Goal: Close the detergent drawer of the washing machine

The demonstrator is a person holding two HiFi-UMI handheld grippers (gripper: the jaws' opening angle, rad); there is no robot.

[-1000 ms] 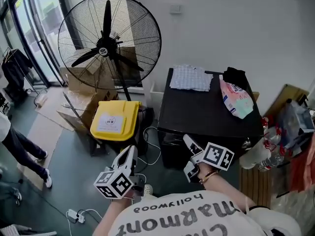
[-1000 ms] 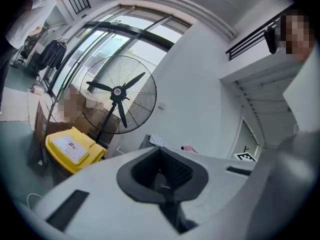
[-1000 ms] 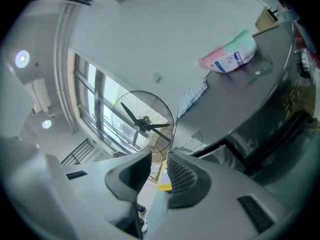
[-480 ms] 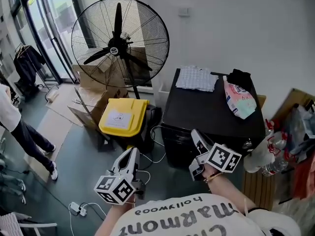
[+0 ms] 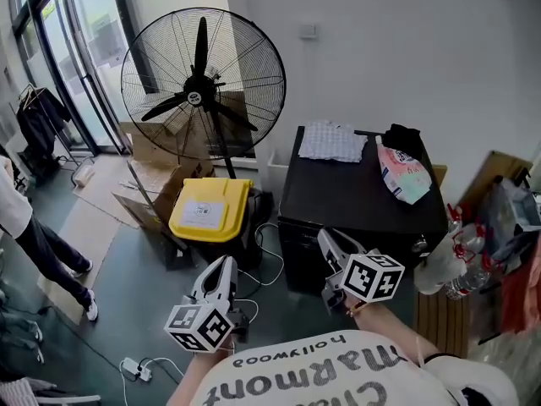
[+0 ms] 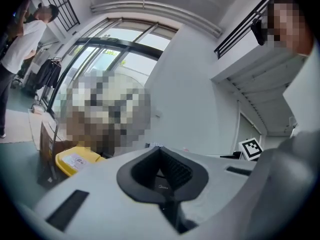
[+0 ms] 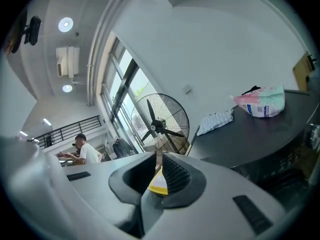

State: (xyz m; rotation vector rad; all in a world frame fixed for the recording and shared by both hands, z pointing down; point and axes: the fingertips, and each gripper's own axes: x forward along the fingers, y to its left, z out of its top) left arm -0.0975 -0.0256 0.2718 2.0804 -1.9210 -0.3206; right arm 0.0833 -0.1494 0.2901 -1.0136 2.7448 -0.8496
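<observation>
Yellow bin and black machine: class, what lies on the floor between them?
A white cable loops across the floor between the yellow bin and the black machine, seen in the head view.

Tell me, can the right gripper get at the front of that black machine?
Probably yes: the right gripper hangs close before the black machine, at its front, nothing between them. Its jaws have just been closing on nothing.

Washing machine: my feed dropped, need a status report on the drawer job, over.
Left gripper shut, empty; right gripper jaws just closing, near together, nothing between. Washing machine: drawer state not readable. Nothing blocking the front.
</observation>
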